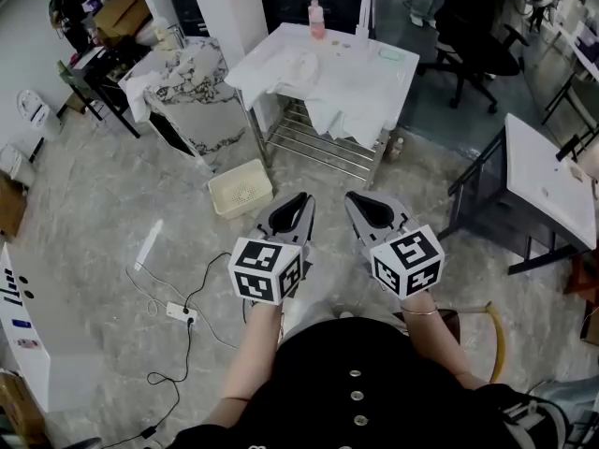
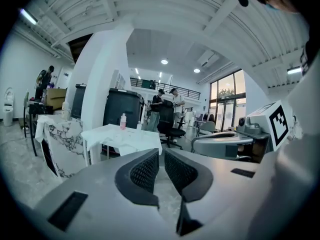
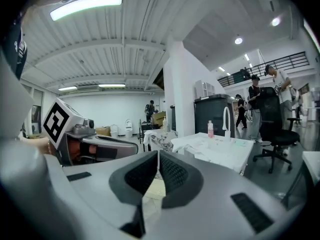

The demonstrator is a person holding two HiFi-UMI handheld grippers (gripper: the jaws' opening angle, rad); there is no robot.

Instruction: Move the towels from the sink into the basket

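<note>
A white sink table [image 1: 398,75] stands ahead of me, with white towels [image 1: 348,110] draped over its top and front edge. A faucet [image 1: 363,12] and a pink bottle [image 1: 316,19] stand at its back. The cream basket [image 1: 241,188] sits on the floor, left of the table's front. My left gripper [image 1: 298,200] and right gripper [image 1: 356,200] are held side by side, short of the table, both shut and holding nothing. The left gripper view shows its jaws [image 2: 161,156] closed, with the table [image 2: 120,134] beyond. In the right gripper view, the closed jaws [image 3: 158,159] point toward the table [image 3: 215,146].
A marble-patterned slab [image 1: 192,92] leans left of the sink table. A black office chair [image 1: 468,54] stands behind it, a white table [image 1: 552,181] to the right. A power strip with cable [image 1: 182,311] lies on the floor at my left. People stand in the background.
</note>
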